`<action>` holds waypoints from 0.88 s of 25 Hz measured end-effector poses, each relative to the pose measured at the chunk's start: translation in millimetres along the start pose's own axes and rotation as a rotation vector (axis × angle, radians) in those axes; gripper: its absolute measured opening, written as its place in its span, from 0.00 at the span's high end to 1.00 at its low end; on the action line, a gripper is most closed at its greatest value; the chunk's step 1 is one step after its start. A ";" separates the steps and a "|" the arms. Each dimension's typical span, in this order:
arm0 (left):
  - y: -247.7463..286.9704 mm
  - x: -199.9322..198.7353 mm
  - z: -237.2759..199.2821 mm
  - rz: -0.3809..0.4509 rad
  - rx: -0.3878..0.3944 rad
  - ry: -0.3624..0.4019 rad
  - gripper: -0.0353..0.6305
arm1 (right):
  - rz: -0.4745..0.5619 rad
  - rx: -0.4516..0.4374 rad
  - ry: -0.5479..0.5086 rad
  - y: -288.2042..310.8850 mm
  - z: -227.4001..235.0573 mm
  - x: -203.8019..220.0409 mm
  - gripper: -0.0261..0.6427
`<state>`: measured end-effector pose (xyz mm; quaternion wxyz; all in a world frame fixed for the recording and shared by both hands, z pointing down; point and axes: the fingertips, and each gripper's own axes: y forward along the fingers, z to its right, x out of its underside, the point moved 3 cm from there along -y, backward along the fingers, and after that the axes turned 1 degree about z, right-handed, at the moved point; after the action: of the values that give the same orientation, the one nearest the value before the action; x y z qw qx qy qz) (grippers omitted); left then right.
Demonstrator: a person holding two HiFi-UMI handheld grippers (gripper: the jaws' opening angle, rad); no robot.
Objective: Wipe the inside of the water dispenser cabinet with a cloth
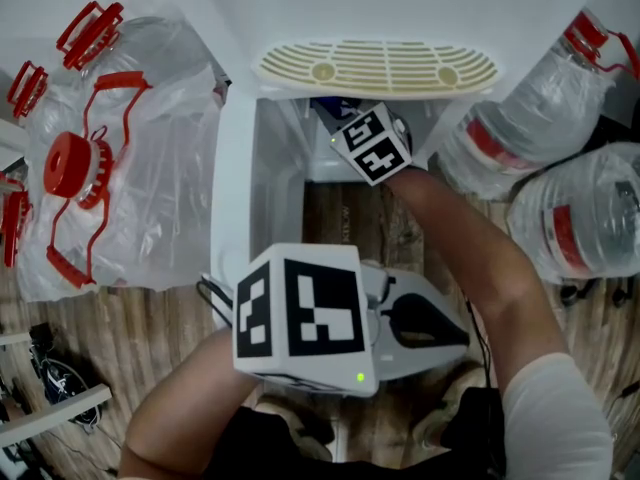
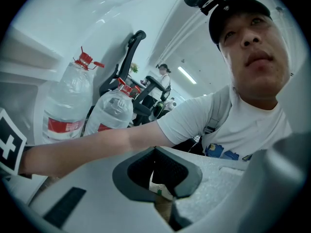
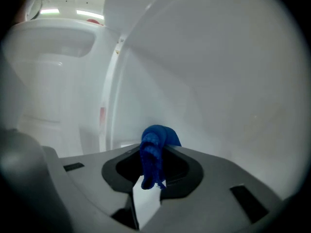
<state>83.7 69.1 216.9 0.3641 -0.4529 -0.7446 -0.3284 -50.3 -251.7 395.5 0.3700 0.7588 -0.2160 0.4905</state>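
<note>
Inside the white plastic dispenser cabinet (image 1: 232, 168), the right gripper (image 3: 151, 154) pinches a bunched blue cloth (image 3: 156, 139), the wall (image 3: 218, 81) straight ahead and seemingly near. The left gripper (image 2: 156, 150), jaws together and empty, waits outside it.

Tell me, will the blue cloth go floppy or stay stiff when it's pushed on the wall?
Probably floppy: the cloth droops in a bunch from the right gripper. It would likely squash flat against the wall. Probably light too, since one pinch holds it.

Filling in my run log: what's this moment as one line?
right gripper: shut on blue cloth, inside cabinet | left gripper: shut, empty, outside cabinet
</note>
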 end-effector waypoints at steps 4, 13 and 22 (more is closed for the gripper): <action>0.3 -0.1 0.4 0.000 0.001 0.000 0.94 | 0.022 -0.027 0.002 -14.4 -17.5 0.3 0.83; 0.1 -0.3 -1.5 0.000 -0.010 0.001 0.94 | 0.055 -0.063 -0.006 -37.0 -37.3 -0.2 0.83; 0.3 -0.7 -1.7 0.005 -0.009 0.001 0.94 | 0.030 0.069 -0.021 -15.9 30.9 -11.9 0.83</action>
<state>84.6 67.5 217.2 0.3632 -0.4563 -0.7419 -0.3310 -26.3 -266.0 371.6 0.3340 0.7730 -0.2142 0.4951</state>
